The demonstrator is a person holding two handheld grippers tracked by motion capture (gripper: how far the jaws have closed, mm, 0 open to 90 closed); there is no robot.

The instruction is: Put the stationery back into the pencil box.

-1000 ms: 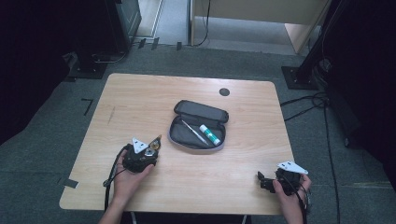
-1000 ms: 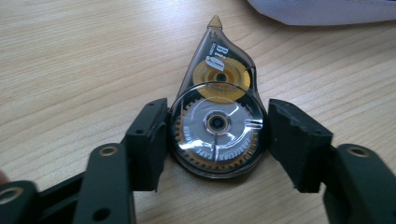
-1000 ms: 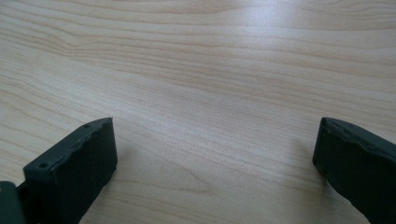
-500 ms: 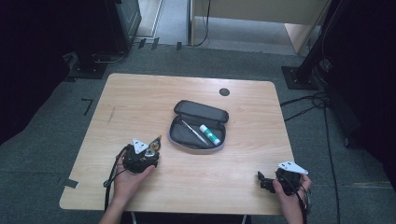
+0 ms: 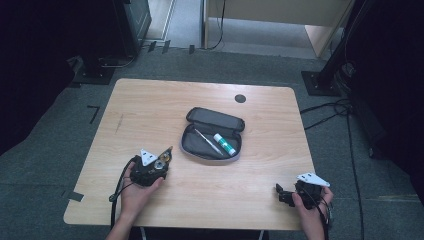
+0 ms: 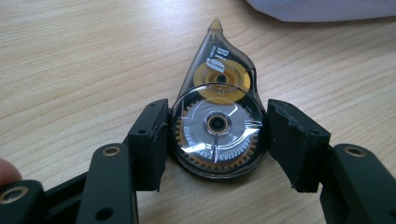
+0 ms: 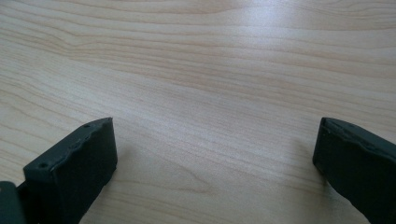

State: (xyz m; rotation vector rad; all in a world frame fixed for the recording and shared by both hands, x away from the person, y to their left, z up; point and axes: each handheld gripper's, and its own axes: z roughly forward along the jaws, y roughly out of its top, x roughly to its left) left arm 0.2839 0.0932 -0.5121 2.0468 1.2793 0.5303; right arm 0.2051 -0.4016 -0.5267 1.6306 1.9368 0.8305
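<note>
From above, we are seeing the open dark grey zip pencil case point(image 5: 212, 135) lying mid-table, right of the left gripper point(image 5: 159, 161). The left gripper view is giving us detail: a clear teardrop-shaped plastic correction-tape dispenser point(image 6: 217, 126) with a yellow spool and toothed wheel is lying flat on the light wooden table point(image 6: 70, 70), tip pointing away. Both jaws are pinching its round body. The right gripper point(image 7: 215, 154) is resting spread wide over bare wood at the near right corner.

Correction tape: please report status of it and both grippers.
Left gripper shut on correction tape. Right gripper open, over bare table. Open pencil case ahead, path free.
</note>
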